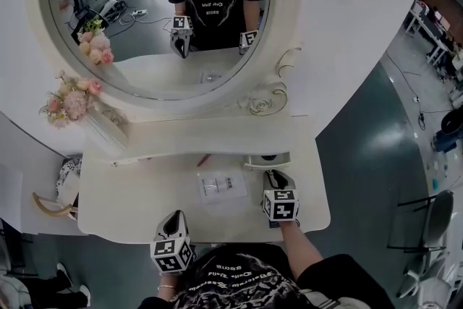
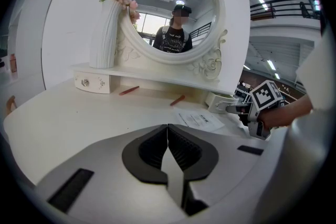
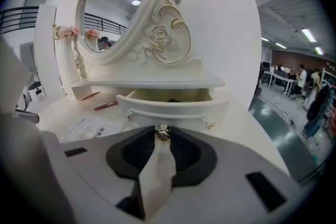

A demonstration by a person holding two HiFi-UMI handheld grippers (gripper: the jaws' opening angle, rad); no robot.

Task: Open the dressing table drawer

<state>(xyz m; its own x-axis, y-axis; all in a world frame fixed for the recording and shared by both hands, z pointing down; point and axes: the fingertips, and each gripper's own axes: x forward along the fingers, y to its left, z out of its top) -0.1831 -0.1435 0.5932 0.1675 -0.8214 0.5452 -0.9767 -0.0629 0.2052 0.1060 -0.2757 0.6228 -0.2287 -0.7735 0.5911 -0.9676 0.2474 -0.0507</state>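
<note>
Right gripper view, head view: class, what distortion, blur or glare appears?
Right gripper view: fisheye warps the white open drawer, corners black, small metal knob in the right tongs slightly soft. Head view: white-framed round mirror bulges; light even, no glare.

two drawers [image 2: 92, 83] [image 3: 173, 107], two red pens [image 2: 128, 90] [image 2: 177, 100], one vase [image 2: 103, 34], one mirror [image 2: 173, 13]

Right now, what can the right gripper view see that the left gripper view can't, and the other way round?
Only the right gripper view: the right gripper shut on the small knob of the pulled-out drawer, and something dark inside that drawer. Only the left gripper view: the left gripper, jaws together and empty, and the right gripper's marker cube seen from outside. Both: the mirror, the vase of flowers, two red pens, and the sheet of paper on the tabletop.
</note>
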